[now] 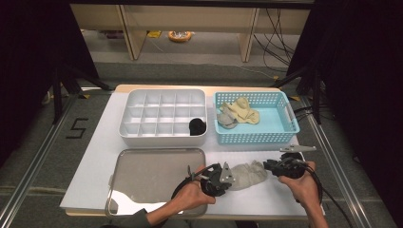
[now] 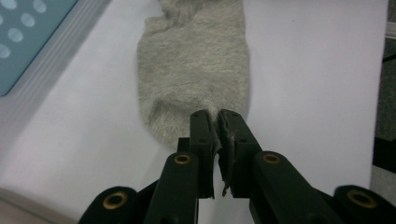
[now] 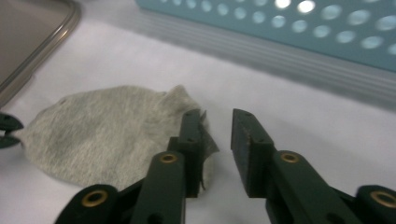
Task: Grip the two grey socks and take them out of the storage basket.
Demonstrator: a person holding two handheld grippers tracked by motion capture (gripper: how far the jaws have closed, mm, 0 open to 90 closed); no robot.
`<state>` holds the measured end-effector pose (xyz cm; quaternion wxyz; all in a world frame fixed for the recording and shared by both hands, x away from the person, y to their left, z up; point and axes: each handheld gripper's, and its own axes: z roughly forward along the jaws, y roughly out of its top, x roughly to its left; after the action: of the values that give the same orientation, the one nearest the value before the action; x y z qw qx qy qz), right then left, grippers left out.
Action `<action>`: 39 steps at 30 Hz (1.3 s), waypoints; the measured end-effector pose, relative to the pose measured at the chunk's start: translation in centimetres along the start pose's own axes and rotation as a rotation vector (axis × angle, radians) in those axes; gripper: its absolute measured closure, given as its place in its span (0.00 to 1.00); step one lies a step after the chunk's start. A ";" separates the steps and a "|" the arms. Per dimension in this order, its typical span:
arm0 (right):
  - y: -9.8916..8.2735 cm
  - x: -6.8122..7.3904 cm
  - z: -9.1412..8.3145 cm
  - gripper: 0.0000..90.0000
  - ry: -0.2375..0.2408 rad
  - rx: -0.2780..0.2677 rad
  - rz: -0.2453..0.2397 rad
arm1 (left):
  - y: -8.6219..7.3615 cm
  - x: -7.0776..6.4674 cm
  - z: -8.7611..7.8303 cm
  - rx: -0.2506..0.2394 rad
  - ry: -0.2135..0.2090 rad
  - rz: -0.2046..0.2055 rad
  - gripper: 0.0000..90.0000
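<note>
Grey sock (image 1: 247, 174) lies flat on the white worktop (image 1: 95, 156), between the two tongs. Left tongs (image 1: 228, 179) sit at the sock's left end, right tongs (image 1: 267, 166) at its right end; jaw detail is too small to read from here. Steel tray (image 1: 142, 175) lies just left of the sock. Behind it, a white divided box (image 1: 164, 116) holds a black sock (image 1: 197, 126) in its front right compartment. Blue basket (image 1: 280, 126) holds cream and grey socks (image 1: 237, 114).
</note>
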<state>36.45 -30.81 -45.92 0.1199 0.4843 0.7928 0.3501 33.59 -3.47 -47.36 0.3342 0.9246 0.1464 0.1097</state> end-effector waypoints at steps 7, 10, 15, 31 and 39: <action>0.1 0.3 1.3 0.95 0.052 0.068 -0.004 | -0.3 0.2 0.1 -0.011 0.003 -0.024 0.91; -0.1 0.5 1.1 0.98 0.011 0.011 -0.012 | -0.4 0.4 0.0 0.003 -0.003 -0.013 0.92; -0.4 1.0 -1.0 0.99 0.002 0.053 -0.018 | -0.8 0.5 -0.6 -0.015 0.003 -0.025 0.92; -1.0 0.6 -0.6 0.78 0.009 0.067 -0.018 | -1.5 0.1 -1.6 -0.028 -0.036 -0.061 0.63; 1.3 1.4 -2.8 0.66 -0.008 -0.060 -0.027 | -2.8 0.5 -4.6 -0.109 0.004 -0.155 0.45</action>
<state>35.14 -30.45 -42.77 0.1424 0.4713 0.7878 0.3702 32.11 1.44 -45.62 0.3911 0.8908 0.2120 0.0929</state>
